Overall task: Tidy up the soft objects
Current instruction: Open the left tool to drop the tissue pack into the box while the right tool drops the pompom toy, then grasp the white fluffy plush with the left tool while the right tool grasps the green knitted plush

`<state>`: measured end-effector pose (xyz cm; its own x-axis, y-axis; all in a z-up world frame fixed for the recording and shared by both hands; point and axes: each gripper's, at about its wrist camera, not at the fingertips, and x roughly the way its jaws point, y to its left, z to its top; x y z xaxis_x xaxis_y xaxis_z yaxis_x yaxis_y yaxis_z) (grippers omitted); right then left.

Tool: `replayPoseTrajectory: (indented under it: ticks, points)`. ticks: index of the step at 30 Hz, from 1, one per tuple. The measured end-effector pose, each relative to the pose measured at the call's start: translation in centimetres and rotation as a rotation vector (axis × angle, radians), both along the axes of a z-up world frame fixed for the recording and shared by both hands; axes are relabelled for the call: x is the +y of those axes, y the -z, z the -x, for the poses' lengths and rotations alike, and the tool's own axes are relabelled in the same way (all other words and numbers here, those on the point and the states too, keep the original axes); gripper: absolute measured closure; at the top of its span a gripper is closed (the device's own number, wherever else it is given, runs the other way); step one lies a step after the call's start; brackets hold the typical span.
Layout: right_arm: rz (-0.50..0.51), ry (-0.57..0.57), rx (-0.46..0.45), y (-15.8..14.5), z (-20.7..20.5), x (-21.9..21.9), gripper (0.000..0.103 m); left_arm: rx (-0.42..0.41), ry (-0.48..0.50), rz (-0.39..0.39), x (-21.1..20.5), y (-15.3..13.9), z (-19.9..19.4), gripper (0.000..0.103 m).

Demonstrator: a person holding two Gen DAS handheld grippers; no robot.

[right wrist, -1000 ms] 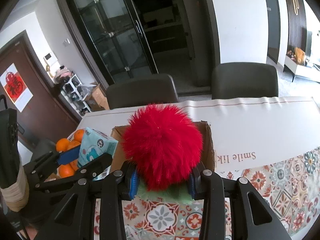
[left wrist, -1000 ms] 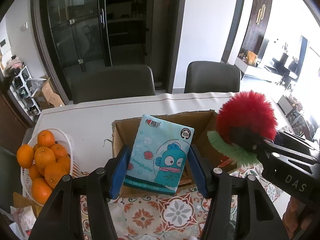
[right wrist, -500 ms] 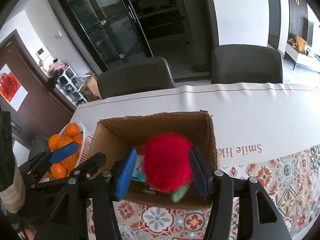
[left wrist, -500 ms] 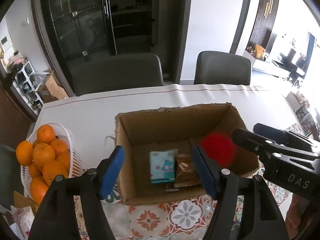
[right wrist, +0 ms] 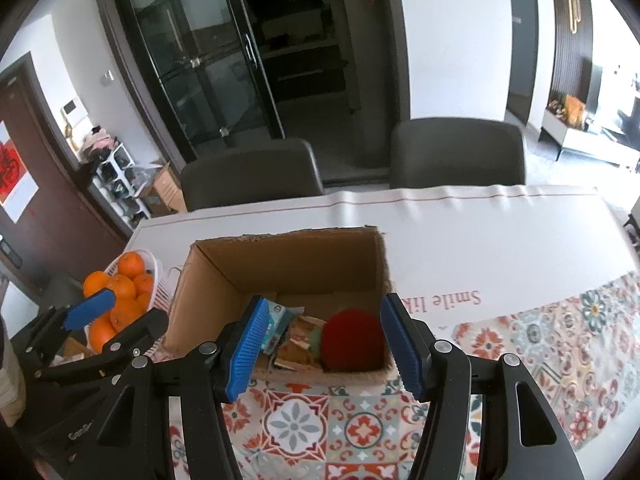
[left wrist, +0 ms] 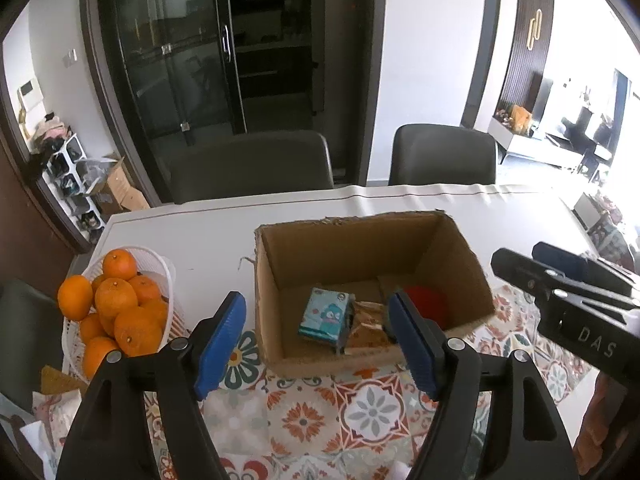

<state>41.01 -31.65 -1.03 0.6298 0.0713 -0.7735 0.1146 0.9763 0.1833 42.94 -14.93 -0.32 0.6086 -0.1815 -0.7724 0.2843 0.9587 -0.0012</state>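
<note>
Dining-room setting: two dark chairs (left wrist: pixel 250 162) stand behind the worktop (left wrist: pixel 192 236), with black glass doors (right wrist: pixel 224 60) beyond them. A white covering lies over the far part of the worktop; a patterned tile-print cloth (left wrist: pixel 360 404) covers the near part.

Cardboard box (left wrist: pixel 352 248): open-topped, resting at the junction of the white covering and the patterned cloth. Contents, as seen from both wrist views:
- Tissue pack (left wrist: pixel 324 318), light blue with a cartoon fish print, lying on the box floor toward the left.
- Brown packets (left wrist: pixel 366 326), just beside the tissue pack and touching it.
- Red pompom (right wrist: pixel 352 338), in the right near corner of the box, against the right wall. In the left wrist view it is partly hidden behind a blue finger pad.

White basket (left wrist: pixel 160 276): filled with oranges (left wrist: pixel 120 300), standing left of the box, near it but apart.

Left gripper (left wrist: pixel 318 340): fingers spread wide apart, nothing between them, positioned above the near edge of the box.

Right gripper (right wrist: pixel 320 350): fingers likewise spread wide apart and empty, positioned above the near right part of the box, with the pompom visible between them on the box floor below. Neither gripper touches the box or its contents.
</note>
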Motion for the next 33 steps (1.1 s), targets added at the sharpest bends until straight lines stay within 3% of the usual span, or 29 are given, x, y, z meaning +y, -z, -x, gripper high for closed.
replayPoseTrajectory:
  ticks: [7, 15, 24, 33]
  points:
    - [0.025, 0.019, -0.032, -1.6, 4.2, -0.1, 0.040, -0.014, 0.029, -0.003, 0.1, -0.7, 4.0, 0.027]
    - [-0.006, 0.042, -0.003, -0.9, 8.7, -0.2, 0.039, 0.023, 0.048, 0.004, 0.3, -0.1, 8.2, 0.027]
    - [-0.016, 0.046, 0.044, 0.6, 12.7, -0.1, 0.039, 0.109, 0.079, 0.008, -0.3, 1.9, 11.7, 0.027]
    - [-0.039, 0.060, 0.145, 4.2, 15.3, -0.8, 0.039, 0.250, 0.117, -0.011, -1.7, 5.9, 13.7, 0.027]
